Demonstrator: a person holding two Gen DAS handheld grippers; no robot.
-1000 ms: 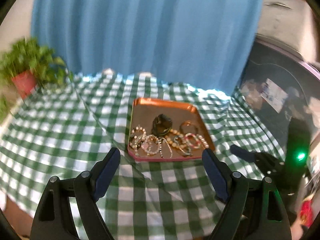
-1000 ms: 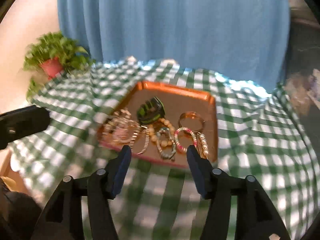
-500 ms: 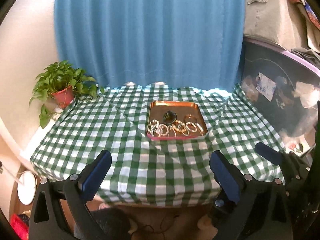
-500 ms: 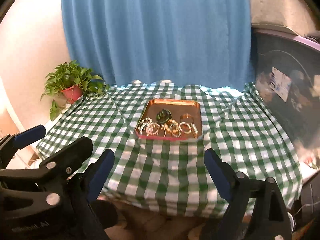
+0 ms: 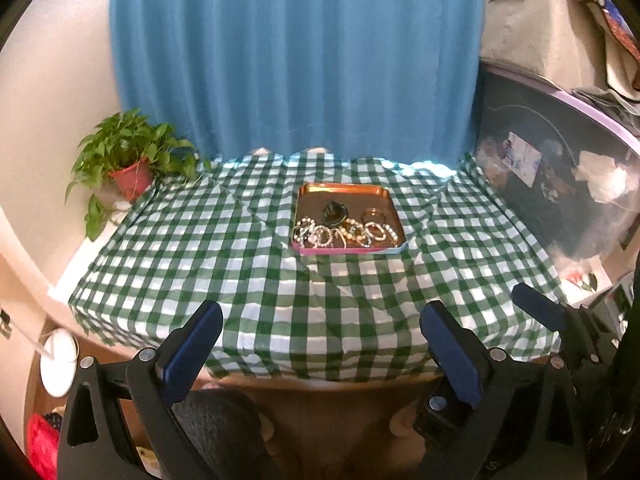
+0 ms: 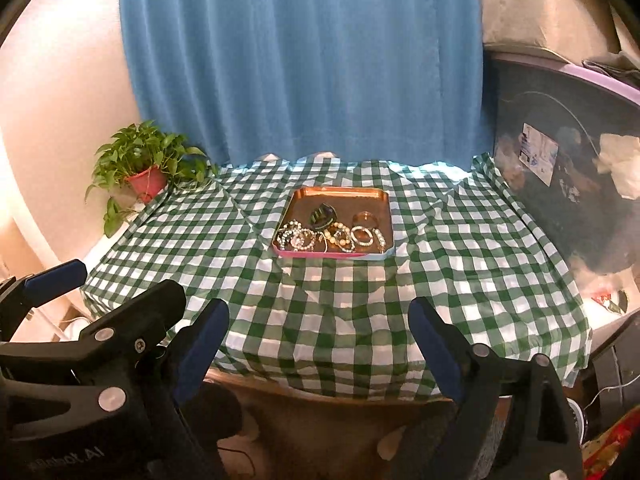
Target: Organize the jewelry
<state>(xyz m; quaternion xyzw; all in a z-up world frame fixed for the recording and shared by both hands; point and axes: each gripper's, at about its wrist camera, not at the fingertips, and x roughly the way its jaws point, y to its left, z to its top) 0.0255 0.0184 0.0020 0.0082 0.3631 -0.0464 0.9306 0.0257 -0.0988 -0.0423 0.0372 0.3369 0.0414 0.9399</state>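
A copper tray (image 5: 344, 190) (image 6: 340, 192) sits on the green checked table, holding several beaded bracelets (image 5: 316, 236) (image 6: 298, 239), a gold bangle (image 5: 373, 213) (image 6: 364, 218) and a dark green item (image 5: 335, 213) (image 6: 322, 216). My left gripper (image 5: 320, 332) is open and empty, held back off the table's front edge. My right gripper (image 6: 318, 328) is open and empty, also back from the front edge. The left gripper's body shows at lower left of the right wrist view (image 6: 100, 344).
A potted plant (image 5: 128, 160) (image 6: 146, 168) stands at the table's far left corner. A blue curtain (image 5: 296, 56) hangs behind. A dark storage bin (image 5: 560, 184) and a grey box (image 5: 536, 20) stand at the right. The tablecloth (image 5: 240, 264) drapes over the front edge.
Both grippers have pulled far back from the tray, from just in front of it to beyond the table's front edge. The tray's contents have not moved.
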